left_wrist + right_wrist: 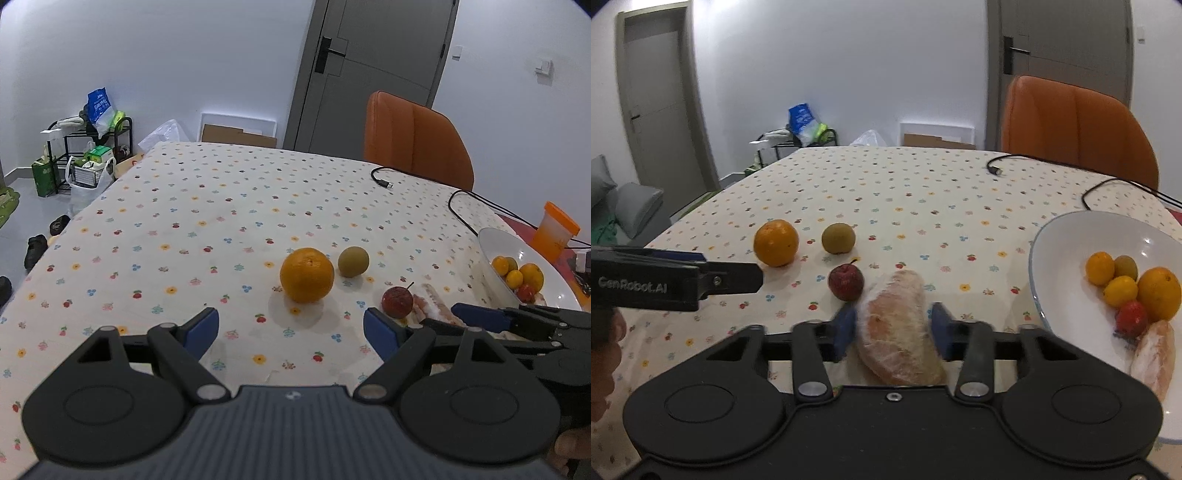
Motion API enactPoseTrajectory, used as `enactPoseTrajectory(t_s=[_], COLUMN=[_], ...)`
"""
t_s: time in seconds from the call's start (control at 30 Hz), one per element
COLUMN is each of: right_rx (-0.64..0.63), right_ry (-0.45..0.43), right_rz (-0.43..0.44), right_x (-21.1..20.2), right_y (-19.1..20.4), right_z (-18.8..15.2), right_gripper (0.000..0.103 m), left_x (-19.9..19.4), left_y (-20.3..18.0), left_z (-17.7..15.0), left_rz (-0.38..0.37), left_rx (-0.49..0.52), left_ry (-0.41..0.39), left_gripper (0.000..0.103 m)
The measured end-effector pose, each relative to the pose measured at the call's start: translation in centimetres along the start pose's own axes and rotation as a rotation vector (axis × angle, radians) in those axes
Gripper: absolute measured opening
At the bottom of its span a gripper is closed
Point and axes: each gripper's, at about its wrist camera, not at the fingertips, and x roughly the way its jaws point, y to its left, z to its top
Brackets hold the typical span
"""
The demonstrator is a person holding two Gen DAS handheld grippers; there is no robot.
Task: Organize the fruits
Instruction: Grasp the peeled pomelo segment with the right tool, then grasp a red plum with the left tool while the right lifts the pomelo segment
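Floral-print tablecloth [923,192] carries your white ceramic bowl [1071,236], part-filled on the right, so your right gripper [894,326] straddles the plastic-wrapped pink fruit wedge [897,328], jaws apart, unclamped; left gripper [291,332] wide open, empty, facing the round orange [306,275].

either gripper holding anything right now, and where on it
Left gripper holds nothing. Right gripper straddles the wrapped fruit across its middle, but the jaws show gaps and blur, so a grip cannot be told.

The table [923,192], in a dotty flower-print cloth, has an orange [776,242], green fruit [838,238], red apple [845,281], wrapped wedge [897,328], white bowl [1067,236] and black cable [1008,160] sitting on it.
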Motion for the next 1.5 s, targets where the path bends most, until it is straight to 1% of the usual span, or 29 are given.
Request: enactPoseTrajectory(t_s=[0.17,0.4,0.5,0.63,0.8,1.07,1.13,1.2,1.3,1.37,1.4,1.43,1.5], right_rx=[0.023,0.053,0.06,0.065,0.081,0.11,0.118,0.129,0.148,0.158,0.164,0.17,0.183], right_ry=[-0.009,-0.055,-0.074,-0.098,-0.128,-0.14,-0.142,-0.145,-0.15,-0.153,-0.155,-0.157,-0.161], right_rz=[0.029,0.006,0.002,-0.008,-0.035,-0.074,-0.083,-0.097,-0.118,-0.131,-0.139,-0.147,-0.16], right_x=[-0.8,-2.2,-3.0,-4.1,-5.3,-6.4,-6.7,-7.0,-7.7,-8.1,-8.3,-8.5,-8.9], right_y=[-0.1,-1.0,-1.3,-1.9,-3.1,-4.9,-5.4,-5.9,-6.7,-7.3,-7.7,-8.0,-8.7], right_z=[0.1,0.4,0.5,0.8,1.2,0.7,0.5,0.3,-0.2,-0.5,-0.6,-0.8,-1.0], right_gripper=[0.038,0.038,0.038,0.038,0.038,0.038,0.038,0.038,0.038,0.038,0.038,0.038,0.038], left_x=[0.0,-0.1,0.0,0.2,0.8,1.9,2.3,2.8,3.4,3.7,4.0,4.2,4.3], left_y=[0.0,-0.9,-1.7,-2.6,-3.9,-5.5,-5.9,-6.3,-6.9,-7.3,-7.5,-7.6,-7.9], left_z=[0.0,0.5,0.7,0.8,1.0,1.1,1.1,1.1,0.9,0.8,0.7,0.6,0.5], left_rz=[-0.007,-0.023,-0.034,-0.059,-0.079,-0.097,-0.085,-0.089,-0.096,-0.092,-0.091,-0.085,-0.074], left_rx=[0.006,0.02,0.026,0.037,0.054,0.072,0.073,0.068,0.079,0.083,0.082,0.085,0.09], left_ry=[-0.004,-0.016,-0.021,-0.017,-0.013,-0.002,0.0,0.016,0.025,0.031,0.038,0.044,0.033], left_gripper=[0.084,0.082,0.078,0.07,0.064,0.06,0.054,0.05,0.048,0.041,0.03,0.022,0.022])
